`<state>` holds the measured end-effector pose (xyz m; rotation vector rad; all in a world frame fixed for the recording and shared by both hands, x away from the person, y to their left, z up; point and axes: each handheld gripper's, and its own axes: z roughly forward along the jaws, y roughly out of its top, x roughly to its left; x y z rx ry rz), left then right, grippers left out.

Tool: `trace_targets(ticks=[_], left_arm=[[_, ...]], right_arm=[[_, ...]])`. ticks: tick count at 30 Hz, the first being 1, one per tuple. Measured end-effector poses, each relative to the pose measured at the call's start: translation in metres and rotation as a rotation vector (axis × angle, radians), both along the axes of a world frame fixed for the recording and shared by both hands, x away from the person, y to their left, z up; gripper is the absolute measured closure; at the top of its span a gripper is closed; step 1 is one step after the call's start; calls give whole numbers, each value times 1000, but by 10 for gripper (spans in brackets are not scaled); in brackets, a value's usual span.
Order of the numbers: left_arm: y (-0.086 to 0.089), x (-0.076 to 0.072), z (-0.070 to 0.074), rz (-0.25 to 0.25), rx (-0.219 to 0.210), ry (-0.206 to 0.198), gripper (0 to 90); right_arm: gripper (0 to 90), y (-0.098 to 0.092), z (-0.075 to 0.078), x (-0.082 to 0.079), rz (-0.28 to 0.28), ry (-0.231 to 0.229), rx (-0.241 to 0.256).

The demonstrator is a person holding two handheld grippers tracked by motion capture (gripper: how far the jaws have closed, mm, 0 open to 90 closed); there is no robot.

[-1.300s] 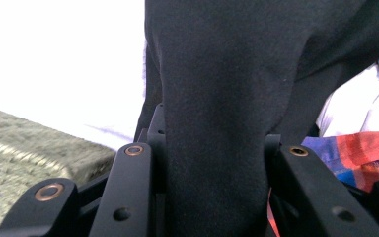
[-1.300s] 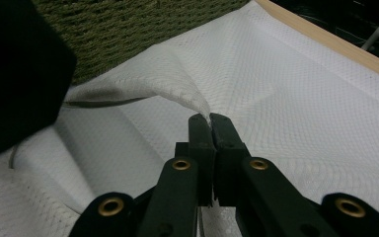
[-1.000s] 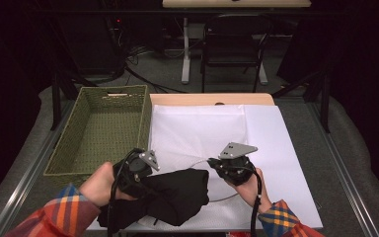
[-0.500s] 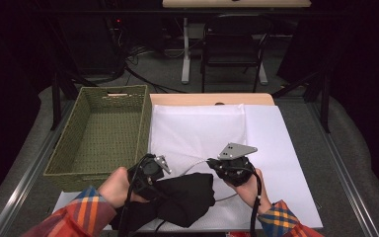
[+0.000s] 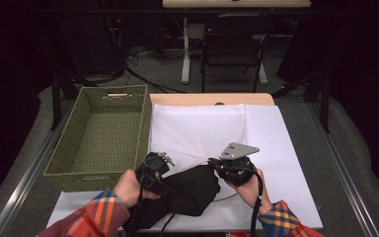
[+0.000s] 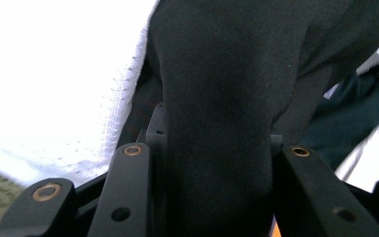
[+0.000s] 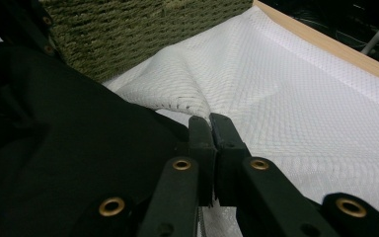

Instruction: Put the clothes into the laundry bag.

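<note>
A black garment (image 5: 190, 190) lies bunched on a white cloth (image 5: 202, 128) near the table's front edge. My left gripper (image 5: 158, 168) is at the garment's left end. In the left gripper view its jaws (image 6: 217, 163) are shut on a thick fold of the black garment (image 6: 227, 74). My right gripper (image 5: 224, 170) is at the garment's right edge, with a grey plate on top. In the right gripper view its jaws (image 7: 210, 128) are pressed together at the edge of the black garment (image 7: 79, 138), over a raised fold of the white cloth (image 7: 286, 108).
A green woven basket (image 5: 94, 180) stands left of the white cloth, right beside my left hand, and shows nothing inside. Its wall (image 7: 128, 29) rises just beyond the garment. The table's wooden edge (image 5: 212, 98) runs along the back. A chair and cables stand on the floor behind.
My left gripper has moved right and forward toward the right gripper, bunching the black garment into a smaller heap. The right gripper has stayed in place.
</note>
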<state>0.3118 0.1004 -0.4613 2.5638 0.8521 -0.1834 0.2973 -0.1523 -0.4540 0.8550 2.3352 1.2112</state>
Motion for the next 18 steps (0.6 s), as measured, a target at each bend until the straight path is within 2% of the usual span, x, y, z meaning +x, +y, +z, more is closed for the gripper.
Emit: trace_targets(ticks=[3, 5, 6, 7, 8, 12, 13, 14, 16, 17, 18], left_arm=[[-1, 2, -4, 22, -10, 4, 637], [-5, 1, -5, 16, 29, -60, 635], [-5, 1, -5, 16, 29, -60, 634], [-7, 0, -7, 11, 48, -87, 634], [-9, -2, -10, 21, 51, -96, 633], [-15, -5, -23, -38, 91, -123, 595], [-16, -6, -25, -40, 86, -133, 587], [-17, -6, -26, -63, 90, -149, 587], [-18, -8, -28, -79, 93, -158, 533], [-18, -8, -30, -87, 93, -163, 533], [-17, -9, -32, -78, 96, -163, 498]], right_arm=[[887, 1, -2, 0, 5, 1, -9], [887, 1, -3, 0, 6, 2, -10], [887, 1, -3, 0, 6, 2, -10], [887, 1, -4, 0, 7, 5, -11], [887, 1, -4, 0, 8, 10, -13], [886, 4, -9, -1, 14, 13, -32], [886, 4, -9, -1, 15, 12, -33], [886, 4, -9, -1, 15, 12, -33], [886, 4, -9, -1, 18, 13, -35], [886, 4, -9, -1, 18, 13, -35], [886, 4, -9, -1, 17, 15, -34]])
